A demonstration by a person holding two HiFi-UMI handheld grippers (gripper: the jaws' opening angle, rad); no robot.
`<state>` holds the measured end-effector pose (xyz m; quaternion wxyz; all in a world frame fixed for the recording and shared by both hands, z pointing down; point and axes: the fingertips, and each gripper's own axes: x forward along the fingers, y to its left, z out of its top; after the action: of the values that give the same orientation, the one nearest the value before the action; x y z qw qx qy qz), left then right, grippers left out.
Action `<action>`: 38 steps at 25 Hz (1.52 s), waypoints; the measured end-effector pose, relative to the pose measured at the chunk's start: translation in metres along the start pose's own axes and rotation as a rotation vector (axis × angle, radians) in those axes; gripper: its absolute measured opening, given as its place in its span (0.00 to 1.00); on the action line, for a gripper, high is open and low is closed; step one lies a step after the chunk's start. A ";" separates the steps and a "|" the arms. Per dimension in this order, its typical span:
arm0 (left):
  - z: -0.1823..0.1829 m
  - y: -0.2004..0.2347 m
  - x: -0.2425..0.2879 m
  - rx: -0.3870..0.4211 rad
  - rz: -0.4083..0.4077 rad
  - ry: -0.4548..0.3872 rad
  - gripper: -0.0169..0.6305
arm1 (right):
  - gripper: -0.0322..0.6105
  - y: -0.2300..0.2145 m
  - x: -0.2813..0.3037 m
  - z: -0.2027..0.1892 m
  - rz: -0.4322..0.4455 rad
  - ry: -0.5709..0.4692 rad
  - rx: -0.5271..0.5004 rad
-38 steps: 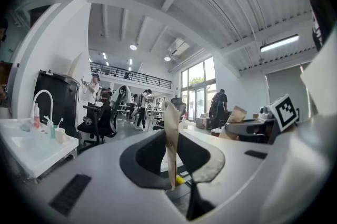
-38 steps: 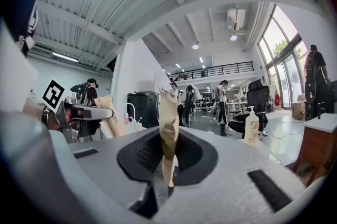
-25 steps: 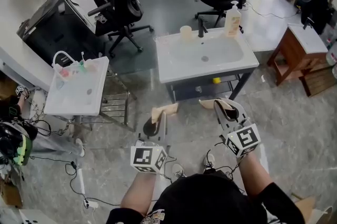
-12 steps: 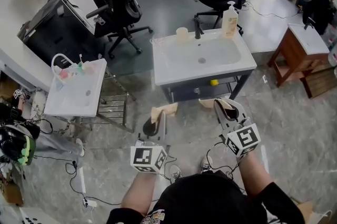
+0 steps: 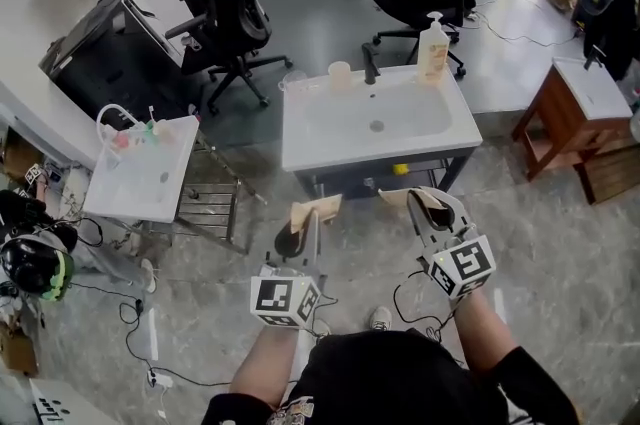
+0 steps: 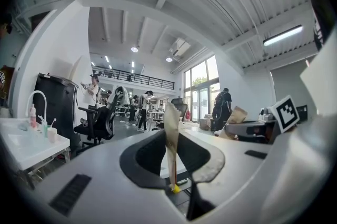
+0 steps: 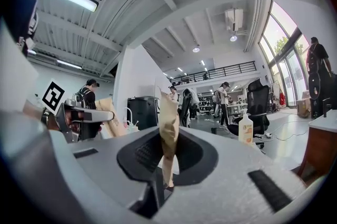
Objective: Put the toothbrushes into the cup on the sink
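Observation:
A pale cup (image 5: 340, 74) stands on the back rim of the white sink (image 5: 330, 138), left of the black faucet (image 5: 370, 64). On the smaller white sink (image 5: 140, 178) at the left stand a few small coloured items and thin sticks that look like toothbrushes (image 5: 152, 118). My left gripper (image 5: 315, 207) and right gripper (image 5: 405, 197) hover over the floor just in front of the big sink, well short of the cup. In the left gripper view the tan pads (image 6: 171, 128) lie together; the right gripper's pads (image 7: 168, 123) do too. Neither holds anything.
A soap pump bottle (image 5: 433, 37) stands at the sink's back right. Black office chairs (image 5: 235, 13) are behind it, a wooden side table (image 5: 570, 108) is at the right, and a black cabinet (image 5: 100, 48) at the left. Cables (image 5: 150, 343) trail on the floor.
The whole scene has slid down and left in the head view and the big sink sits nearer the grippers. Both grippers keep their place in the frame, jaws unchanged.

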<state>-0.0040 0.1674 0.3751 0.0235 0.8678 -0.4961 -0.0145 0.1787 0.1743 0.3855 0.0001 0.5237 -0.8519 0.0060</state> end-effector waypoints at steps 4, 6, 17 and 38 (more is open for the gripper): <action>-0.001 -0.016 0.014 0.011 0.003 0.004 0.12 | 0.11 -0.021 -0.002 0.000 0.007 -0.007 0.005; -0.001 -0.017 0.020 0.016 0.004 0.008 0.12 | 0.11 -0.027 0.000 -0.001 0.007 -0.007 0.011; -0.001 0.009 0.054 0.007 0.016 0.007 0.12 | 0.11 -0.043 0.034 -0.004 0.007 0.002 0.022; -0.005 0.198 0.178 -0.055 -0.098 0.023 0.12 | 0.11 -0.038 0.235 -0.007 -0.137 0.062 0.016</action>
<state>-0.0835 -0.0865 0.3902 0.0521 0.8903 -0.4520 -0.0193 0.1070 -0.0524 0.3945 0.0227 0.5804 -0.8135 0.0289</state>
